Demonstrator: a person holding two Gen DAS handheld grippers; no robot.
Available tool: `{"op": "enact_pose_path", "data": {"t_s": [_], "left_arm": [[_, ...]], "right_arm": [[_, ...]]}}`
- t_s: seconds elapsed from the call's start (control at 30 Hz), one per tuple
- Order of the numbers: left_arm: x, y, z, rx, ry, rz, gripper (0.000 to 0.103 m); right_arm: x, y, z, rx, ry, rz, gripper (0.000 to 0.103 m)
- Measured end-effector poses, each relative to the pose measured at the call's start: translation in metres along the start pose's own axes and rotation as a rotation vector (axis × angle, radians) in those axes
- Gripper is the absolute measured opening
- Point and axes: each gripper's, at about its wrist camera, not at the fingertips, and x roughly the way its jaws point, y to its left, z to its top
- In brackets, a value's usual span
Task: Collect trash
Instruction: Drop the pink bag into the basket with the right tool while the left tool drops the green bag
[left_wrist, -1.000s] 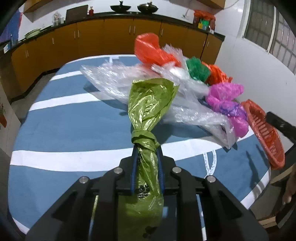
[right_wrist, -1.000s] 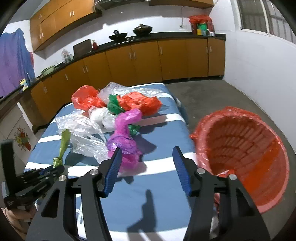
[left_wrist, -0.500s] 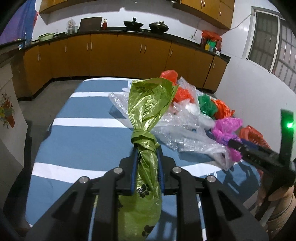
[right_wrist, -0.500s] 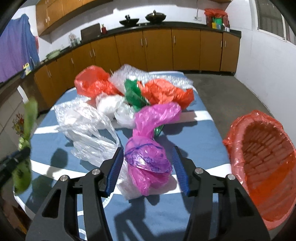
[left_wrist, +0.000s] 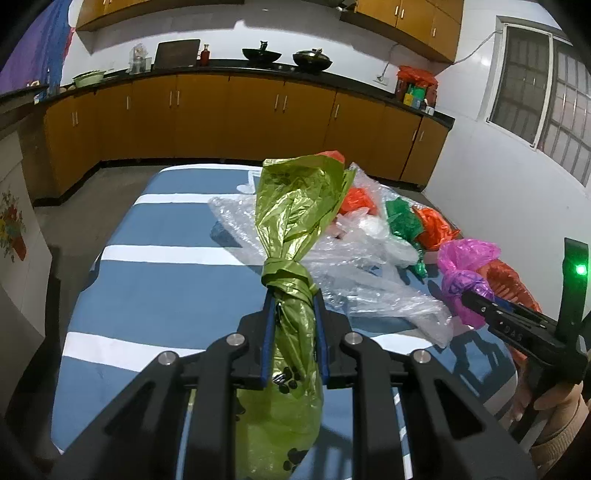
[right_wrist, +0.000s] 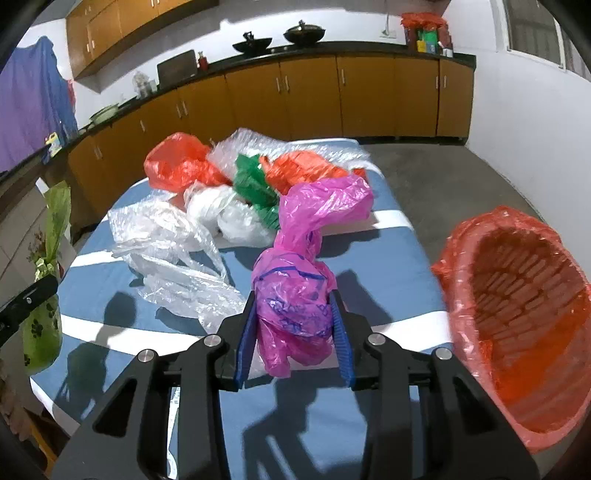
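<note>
Green bag (left_wrist: 291, 332) clamped in the left tool (left_wrist: 293, 314), right tool (right_wrist: 295, 321) just closing around the pink bag (right_wrist: 295, 295); most bags remain, bin (right_wrist: 524, 317) at right looks empty.

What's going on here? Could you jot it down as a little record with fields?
surface: table with blue and white striped cloth
left gripper: shut on green bag, lifted
right gripper: jaws just closing, pads against pink bag
bin: red-lined basket beside the table, on the right
remaining: clear, red, dark green bags
</note>
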Motion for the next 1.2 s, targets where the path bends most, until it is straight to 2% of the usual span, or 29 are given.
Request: {"op": "enact_pose_path", "data": {"t_s": [0.4, 0.73, 1.2], "left_arm": [[-0.001, -0.043, 0.011, 0.065, -0.020, -0.076, 0.020], [0.006, -0.106, 0.015, 0.143, -0.022, -0.188, 0.020], [0.025, -0.197, 0.014, 0.237, 0.006, -0.363, 0.020]], "right_arm": [[-0.049, -0.037, 0.002, 0.042, -0.101, -0.076, 0.038], [-0.087, -0.080, 0.001, 0.110, -0.173, -0.158, 0.038], [-0.113, -0.140, -0.010, 0.229, -0.211, -0.249, 0.038]]}}
